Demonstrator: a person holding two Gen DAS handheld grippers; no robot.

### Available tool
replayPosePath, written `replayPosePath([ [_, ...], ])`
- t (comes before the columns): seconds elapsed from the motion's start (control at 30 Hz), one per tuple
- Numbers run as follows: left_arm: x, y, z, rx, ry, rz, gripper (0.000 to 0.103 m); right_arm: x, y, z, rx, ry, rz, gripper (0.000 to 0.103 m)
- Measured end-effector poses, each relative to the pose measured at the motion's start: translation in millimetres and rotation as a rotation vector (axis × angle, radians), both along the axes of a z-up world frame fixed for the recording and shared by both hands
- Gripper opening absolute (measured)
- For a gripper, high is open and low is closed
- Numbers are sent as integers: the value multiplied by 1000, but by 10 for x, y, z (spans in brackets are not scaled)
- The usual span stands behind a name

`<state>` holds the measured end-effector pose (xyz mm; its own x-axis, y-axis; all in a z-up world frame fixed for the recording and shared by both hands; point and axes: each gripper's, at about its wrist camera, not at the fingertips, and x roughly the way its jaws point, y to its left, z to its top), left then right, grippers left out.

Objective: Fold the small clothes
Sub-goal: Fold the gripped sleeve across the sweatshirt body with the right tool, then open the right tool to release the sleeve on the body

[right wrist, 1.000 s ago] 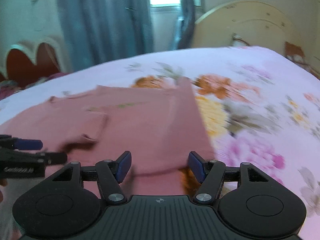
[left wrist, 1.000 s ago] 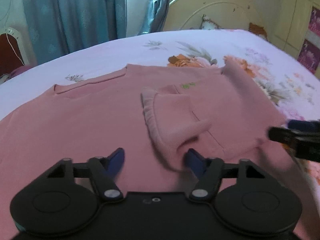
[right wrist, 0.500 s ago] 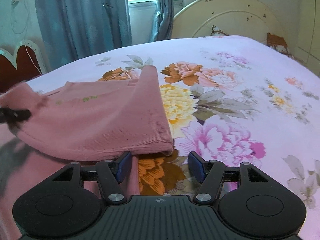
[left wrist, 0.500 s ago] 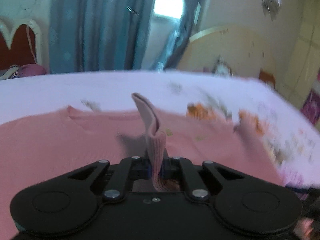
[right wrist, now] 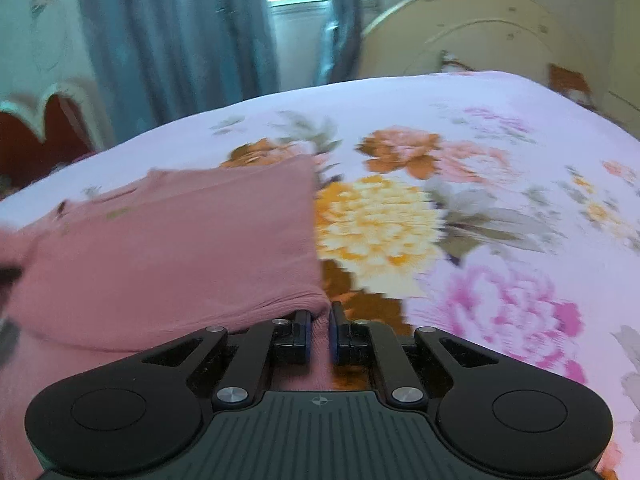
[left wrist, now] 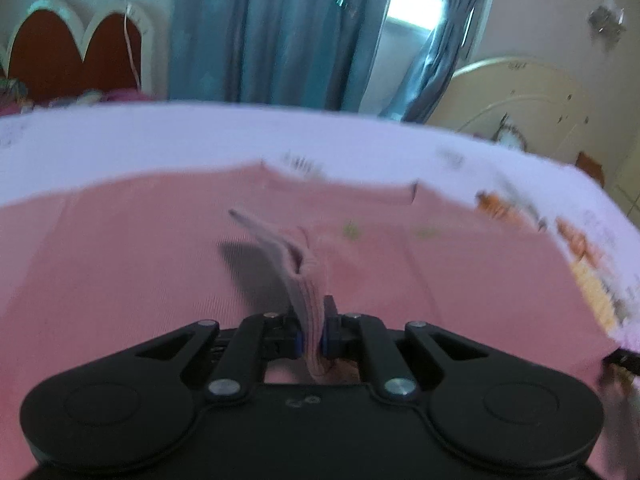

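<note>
Left wrist view: my left gripper (left wrist: 311, 334) has clamped onto the ribbed sleeve cuff (left wrist: 308, 300) and lifted it off the shirt; the right gripper (right wrist: 318, 338) just snapped closed on the folded hem corner (right wrist: 318, 308), so both ends are secured for the next fold. Pink sweater (right wrist: 160, 248) lies partly folded, right edge doubled over, across the near-left of the floral bed (right wrist: 500, 220).

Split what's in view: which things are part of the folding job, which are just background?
In the job:
- pink knit sweater, spread on the bed
- its ribbed sleeve cuff, pinched in the left gripper
- right gripper, shut on the sweater's edge

Background:
- floral bedsheet
- blue curtains
- cream headboard
- red heart-shaped chair back
</note>
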<state>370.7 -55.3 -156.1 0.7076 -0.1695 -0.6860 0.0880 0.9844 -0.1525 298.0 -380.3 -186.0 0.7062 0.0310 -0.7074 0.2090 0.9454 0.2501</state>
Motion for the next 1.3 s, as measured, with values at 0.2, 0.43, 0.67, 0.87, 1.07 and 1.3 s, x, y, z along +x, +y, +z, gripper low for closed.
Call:
replayPosePath([
  [0.2,-65,124,71,66,-8,38,49,-107,10,71,-18,18,48,8],
  [0.43,-143,293,361,100,-123,83,51,-106,-97,254,-11,-55,50,9],
  [0.67,124,-110,131,118,-75,-28,50,581,-71,170,33,-62,67,44],
  [0.87,58,-55,-81,159,-47,-13,51,1160,-104,-40,64,-20,54,39],
  [1.07,73,-65,-89,163,-42,12,52,1374,-103,-126,-21,-14,47,14],
  [1.3,19,-6,71,159,-3,42,63,1022,142,95,-33,-61,125,45],
])
